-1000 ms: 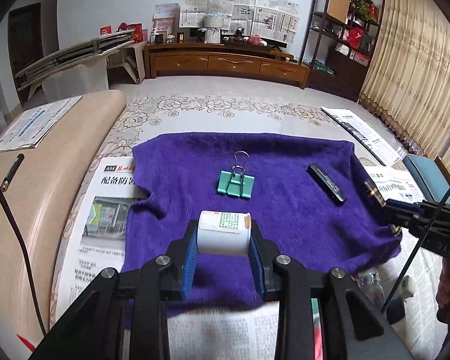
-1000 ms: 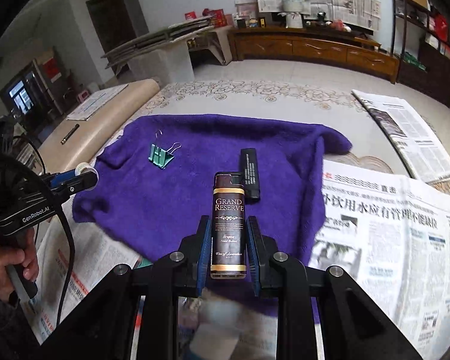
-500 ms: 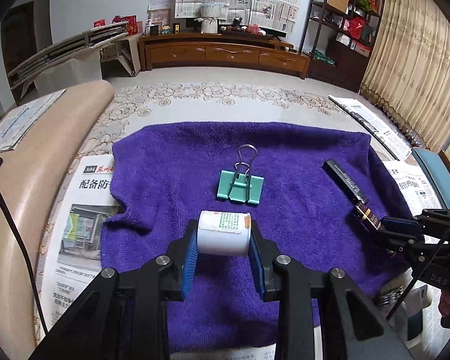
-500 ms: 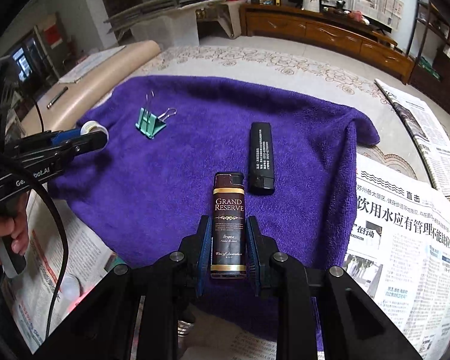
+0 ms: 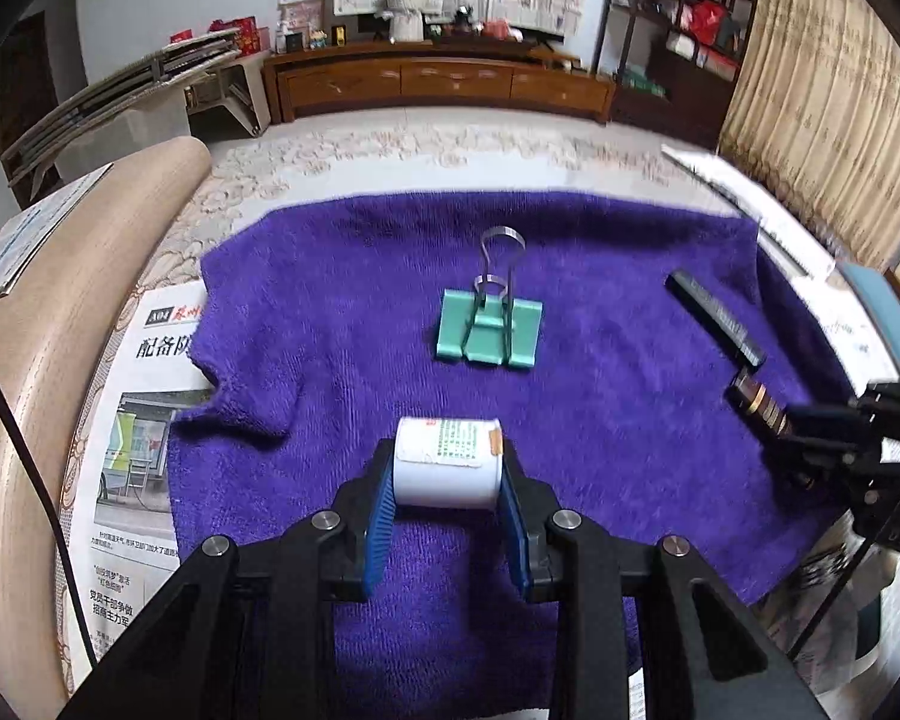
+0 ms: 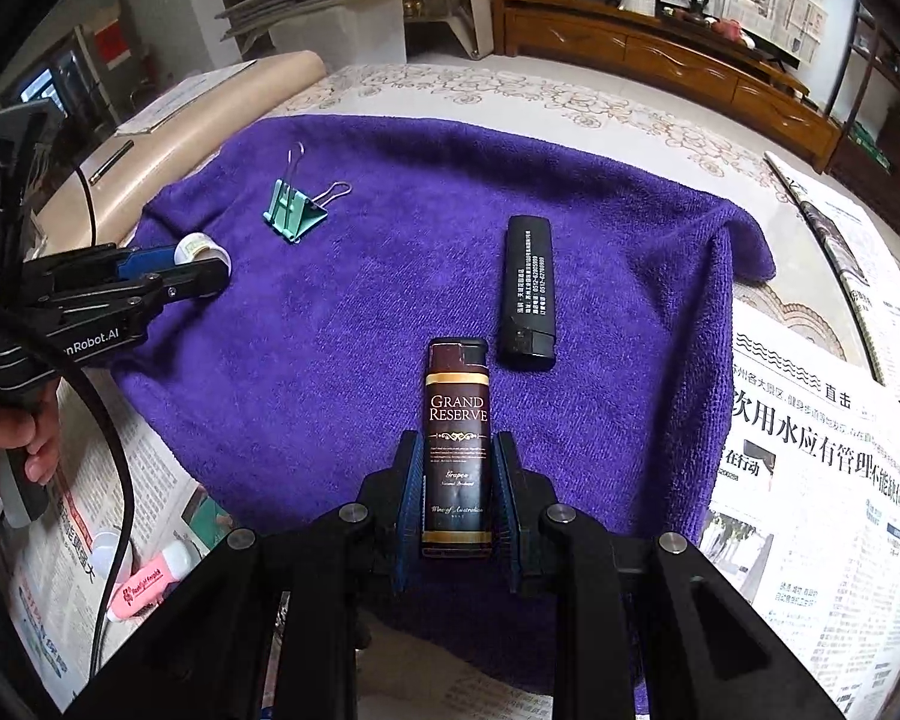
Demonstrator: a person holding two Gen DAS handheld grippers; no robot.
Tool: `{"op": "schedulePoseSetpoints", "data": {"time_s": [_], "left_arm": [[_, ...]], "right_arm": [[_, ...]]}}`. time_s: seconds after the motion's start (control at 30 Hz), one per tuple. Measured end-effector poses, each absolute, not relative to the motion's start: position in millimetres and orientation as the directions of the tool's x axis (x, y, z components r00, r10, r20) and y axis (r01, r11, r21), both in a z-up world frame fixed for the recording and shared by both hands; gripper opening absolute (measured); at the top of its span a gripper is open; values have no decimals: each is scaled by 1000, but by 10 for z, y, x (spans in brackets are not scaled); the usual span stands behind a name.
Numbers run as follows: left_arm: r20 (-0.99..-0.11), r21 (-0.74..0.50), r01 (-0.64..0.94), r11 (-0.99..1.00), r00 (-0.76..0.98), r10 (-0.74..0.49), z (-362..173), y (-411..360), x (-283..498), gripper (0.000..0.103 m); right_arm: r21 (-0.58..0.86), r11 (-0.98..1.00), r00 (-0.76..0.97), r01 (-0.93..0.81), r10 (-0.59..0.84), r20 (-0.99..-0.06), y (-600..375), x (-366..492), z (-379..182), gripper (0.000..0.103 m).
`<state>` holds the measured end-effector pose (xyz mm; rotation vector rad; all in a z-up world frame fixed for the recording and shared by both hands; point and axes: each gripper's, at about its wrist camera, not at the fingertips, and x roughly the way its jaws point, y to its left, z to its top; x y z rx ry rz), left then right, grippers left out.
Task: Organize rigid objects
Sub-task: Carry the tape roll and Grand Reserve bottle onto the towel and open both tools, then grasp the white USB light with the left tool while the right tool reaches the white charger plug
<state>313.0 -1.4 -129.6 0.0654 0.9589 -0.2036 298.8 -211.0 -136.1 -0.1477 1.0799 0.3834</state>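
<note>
A purple towel [image 5: 342, 324] is spread flat over newspapers [image 6: 810, 480] on a patterned floor, and every smaller object is seen on or above it. Beyond it a long wooden cabinet [image 5: 438, 81] is set against the far wall. The left gripper [image 5: 448, 480] is held low over the near edge of the towel, its blue pads closed on the sides of a small white bottle [image 5: 447, 471] with a green-printed label, which lies crosswise between them. The right gripper [image 6: 455, 498] is angled down over the towel's near right part, its fingers drawn narrow and clamped on a brown lighter [image 6: 457, 444] printed "Grand Reserve", whose top is pointed away from the camera. A black lighter [image 6: 527, 294] is laid on the towel just beyond and to the right of the brown one, close but not touching. A green binder clip [image 5: 489, 330] with wire handles is seen near the towel's middle, well apart from both lighters. A pink highlighter [image 6: 147, 582] is lying on the newspaper beside the towel, below the hand [image 6: 12, 450] gripping the left tool
</note>
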Motion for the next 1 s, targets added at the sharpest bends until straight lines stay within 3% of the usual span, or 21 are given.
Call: {"op": "schedulePoseSetpoints", "data": {"time_s": [0.2, 0.3, 0.33, 0.47, 0.53, 0.57, 0.67, 0.73, 0.8, 1.0], "left_arm": [[-818, -9, 220, 975, 560, -134, -1291, -28, 3098, 31], [-821, 9, 219, 976, 559, -118, -1291, -24, 3091, 48], [-820, 6, 220, 976, 559, -121, -1291, -11, 3085, 60], [-796, -34, 208, 978, 586, -152, -1225, 79, 2998, 67], [-786, -51, 205, 977, 596, -166, -1158, 112, 2925, 78], [-774, -60, 200, 978, 609, -172, -1101, 135, 2851, 84], [-757, -71, 213, 975, 625, -191, -984, 138, 2669, 90], [-749, -89, 227, 970, 627, -215, -913, 121, 2497, 98], [-739, -135, 235, 963, 623, -256, -879, 128, 2366, 103], [-756, -225, 248, 942, 565, -330, -931, 104, 1993, 103]], "right_arm": [[46, 913, 409, -405, 226, -884, -2063, 2995, -1359, 23], [45, 910, 409, -412, 228, -884, -2045, 3003, -1358, 24], [48, 910, 409, -411, 232, -883, -2046, 3000, -1358, 24], [61, 920, 415, -387, 233, -880, -2087, 2981, -1328, 28], [85, 925, 428, -370, 252, -868, -2130, 2923, -1251, 32], [91, 926, 439, -367, 258, -861, -2147, 2884, -1204, 40], [83, 933, 488, -349, 256, -835, -2186, 2718, -1027, 69], [98, 937, 516, -337, 271, -813, -2242, 2569, -902, 79], [113, 944, 532, -309, 270, -803, -2324, 2419, -804, 97], [138, 963, 578, -230, 249, -777, -2577, 1963, -707, 103]]}}
